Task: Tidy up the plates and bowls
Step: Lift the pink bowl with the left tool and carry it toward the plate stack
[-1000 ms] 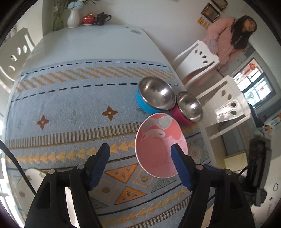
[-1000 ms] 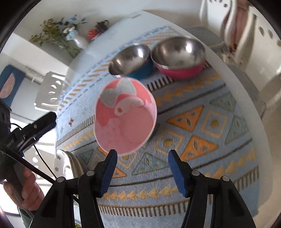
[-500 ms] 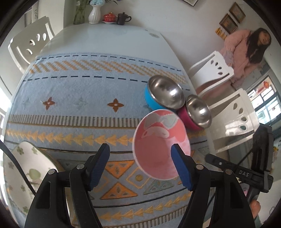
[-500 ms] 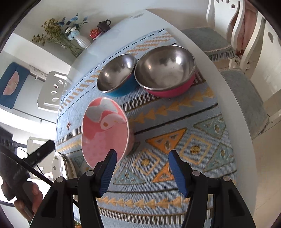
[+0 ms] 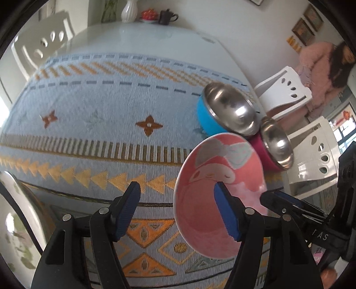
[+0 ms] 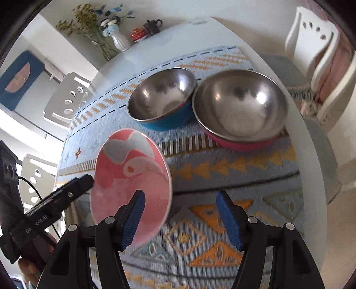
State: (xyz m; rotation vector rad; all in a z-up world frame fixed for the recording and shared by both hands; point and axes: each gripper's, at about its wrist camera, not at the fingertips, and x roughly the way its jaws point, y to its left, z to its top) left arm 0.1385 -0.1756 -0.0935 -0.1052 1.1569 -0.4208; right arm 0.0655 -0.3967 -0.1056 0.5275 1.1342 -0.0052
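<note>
**Pink bowl tipped on edge between my 2 open grippers**

My left gripper stands with its jaws apart, and they have just been closing a little. The left rim of the pink bowl falls in the gap between them, but the 2 pads do not pinch it. My right blue finger lies across the bowl's inner face at the lower middle of the left wrist view.

My right gripper is also spread, and its jaws have just been opening. Its left finger overlaps the bowl's lower face, and the other finger stands clear over the patterned cloth. Neither gripper clamps the bowl with its own pair of pads. Each one shows the other's black finger reaching the bowl's far rim. I cannot tell whether those tips press on it.

The pink bowl is steeply tilted, its cartoon-printed inside turned toward both cameras. I cannot tell whether its foot touches the cloth.

Behind it, in the upper middle of the right wrist view, 2 steel-lined bowls sit upright on the cloth with their rims touching. The blue bowl is on the left and the magenta bowl on the right.

A white plate with green leaf marks shows at the lower left edge of the left wrist view. The bare white tabletop runs beyond the cloth to a vase at the top
</note>
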